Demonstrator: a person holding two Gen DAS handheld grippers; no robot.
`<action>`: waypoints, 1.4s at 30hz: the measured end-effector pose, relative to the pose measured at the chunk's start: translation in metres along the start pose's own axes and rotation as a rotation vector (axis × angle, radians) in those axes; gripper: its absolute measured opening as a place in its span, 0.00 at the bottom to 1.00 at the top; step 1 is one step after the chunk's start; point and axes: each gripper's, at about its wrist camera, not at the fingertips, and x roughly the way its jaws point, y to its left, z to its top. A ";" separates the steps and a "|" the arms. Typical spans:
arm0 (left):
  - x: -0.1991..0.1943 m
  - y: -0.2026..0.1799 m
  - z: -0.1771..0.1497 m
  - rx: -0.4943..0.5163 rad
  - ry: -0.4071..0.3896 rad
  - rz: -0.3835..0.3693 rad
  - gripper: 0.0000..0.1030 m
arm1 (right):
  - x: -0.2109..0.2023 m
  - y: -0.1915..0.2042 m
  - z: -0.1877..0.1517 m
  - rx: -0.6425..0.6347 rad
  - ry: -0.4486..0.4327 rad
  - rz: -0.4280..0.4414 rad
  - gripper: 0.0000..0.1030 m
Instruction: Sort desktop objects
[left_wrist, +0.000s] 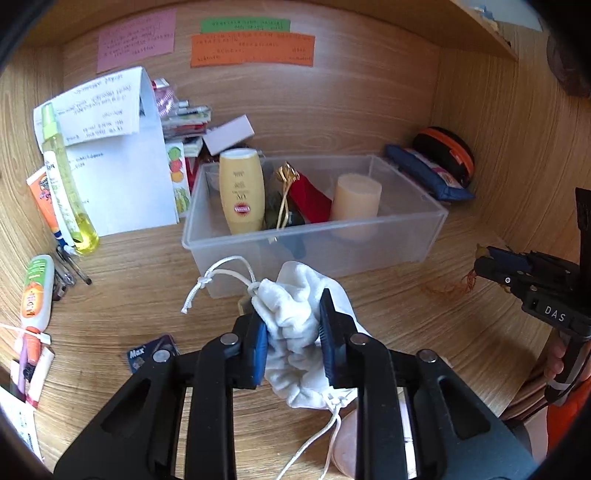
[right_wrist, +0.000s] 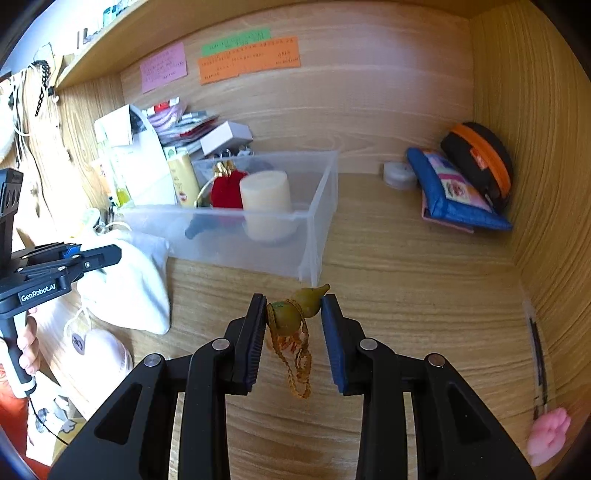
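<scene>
Item 1: white pouch. Clenched in the left gripper, pads pinching bunched cloth mid-body so its cord hangs free; held clear of the desk, just in front of the bin.

Item 2: gourd charm. Grasped by the right gripper across its lower bulb, tassel dangling below; near the bin's corner.

Item 3: clear bin. Already holds a bottle, candle and red item; likely the destination for both.
</scene>
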 end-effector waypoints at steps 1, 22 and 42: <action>-0.002 0.000 0.001 -0.003 -0.006 0.000 0.23 | -0.001 0.000 0.002 0.001 -0.006 0.006 0.27; -0.055 0.008 0.056 0.023 -0.190 0.027 0.08 | -0.036 0.015 0.057 -0.100 -0.156 -0.024 0.27; 0.027 0.041 -0.023 0.019 0.137 0.105 0.87 | -0.012 0.030 0.084 -0.140 -0.145 0.024 0.27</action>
